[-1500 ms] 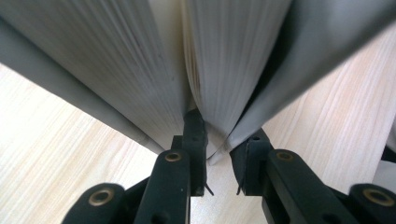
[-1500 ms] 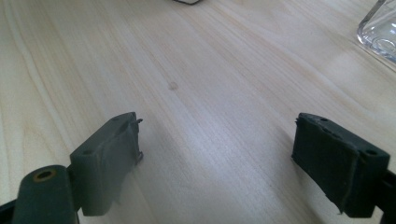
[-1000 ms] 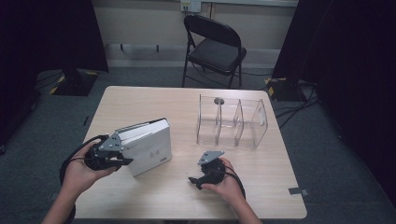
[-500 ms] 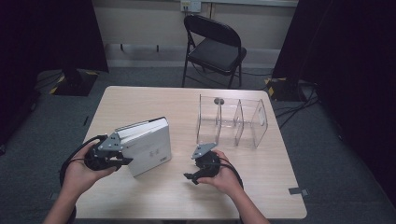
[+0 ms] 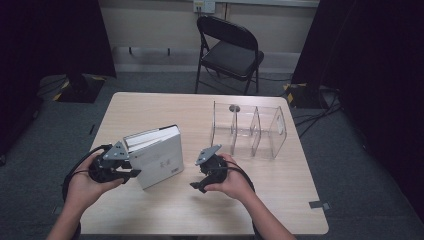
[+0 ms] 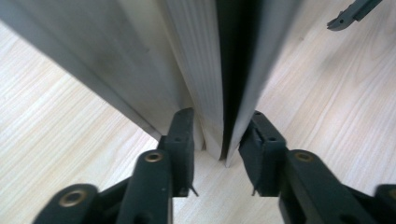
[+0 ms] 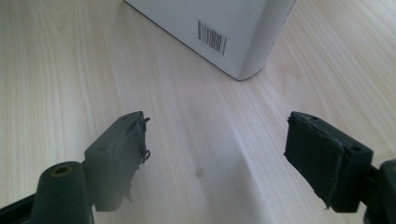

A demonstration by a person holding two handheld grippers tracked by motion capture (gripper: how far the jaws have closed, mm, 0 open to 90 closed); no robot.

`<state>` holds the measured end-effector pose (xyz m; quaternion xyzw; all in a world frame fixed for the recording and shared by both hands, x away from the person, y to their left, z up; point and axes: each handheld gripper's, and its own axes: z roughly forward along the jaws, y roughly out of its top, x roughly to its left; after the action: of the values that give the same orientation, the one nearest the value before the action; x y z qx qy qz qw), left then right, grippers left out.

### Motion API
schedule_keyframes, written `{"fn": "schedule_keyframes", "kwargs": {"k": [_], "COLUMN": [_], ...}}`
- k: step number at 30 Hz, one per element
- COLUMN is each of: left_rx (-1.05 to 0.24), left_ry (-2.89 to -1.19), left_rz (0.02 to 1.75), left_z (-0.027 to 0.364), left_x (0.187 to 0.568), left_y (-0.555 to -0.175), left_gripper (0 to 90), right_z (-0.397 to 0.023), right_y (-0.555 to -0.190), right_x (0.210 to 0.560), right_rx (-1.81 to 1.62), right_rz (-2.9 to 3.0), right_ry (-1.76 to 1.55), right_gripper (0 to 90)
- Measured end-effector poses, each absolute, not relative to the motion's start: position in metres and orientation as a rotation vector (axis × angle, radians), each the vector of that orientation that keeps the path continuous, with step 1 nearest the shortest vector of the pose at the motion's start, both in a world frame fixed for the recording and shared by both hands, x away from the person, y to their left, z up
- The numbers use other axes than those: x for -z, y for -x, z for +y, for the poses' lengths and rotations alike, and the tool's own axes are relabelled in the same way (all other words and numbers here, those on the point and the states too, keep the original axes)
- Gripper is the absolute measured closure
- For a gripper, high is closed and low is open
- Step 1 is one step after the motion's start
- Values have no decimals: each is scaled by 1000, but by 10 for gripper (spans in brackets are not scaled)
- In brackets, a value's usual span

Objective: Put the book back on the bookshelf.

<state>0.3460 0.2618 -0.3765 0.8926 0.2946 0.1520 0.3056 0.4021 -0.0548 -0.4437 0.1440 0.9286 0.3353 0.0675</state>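
At the near left of the worktop (image 5: 165,210), the left gripper (image 6: 219,140) sits at the near corner of the white book (image 5: 159,156), which stands tilted on the left half of the worktop. Its fingers (image 6: 183,135) have just been opening: they now straddle the book's edge with small gaps at the covers, so the clamp of a second ago looks released and the book seems to rest on its own. To the right at the near middle, the right gripper (image 5: 200,172) has lifted and drawn closer to the book than a second ago, its fingers (image 7: 122,140) spread wide with nothing between them, facing the book's barcoded corner. This reads as a handover of the book. Farther right, the clear divided organizer (image 5: 272,145) stands unchanged, probably the book's destination.
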Motion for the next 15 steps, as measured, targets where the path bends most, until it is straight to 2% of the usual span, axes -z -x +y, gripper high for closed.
{"fn": "schedule_keyframes", "kwargs": {"k": [6, 15], "left_rx": [-409, -390], "left_ry": [-2333, -2282], "left_rz": [825, 840], "left_z": [267, 274], "left_x": [381, 390], "left_y": [-343, -338], "left_gripper": [508, 413], "right_z": [-50, -44], "right_y": [-408, -415], "right_x": [434, 421], "right_rx": [-1015, -1029], "right_rz": [2817, 2831], "right_ry": [-421, -411], "right_gripper": [197, 202]}}
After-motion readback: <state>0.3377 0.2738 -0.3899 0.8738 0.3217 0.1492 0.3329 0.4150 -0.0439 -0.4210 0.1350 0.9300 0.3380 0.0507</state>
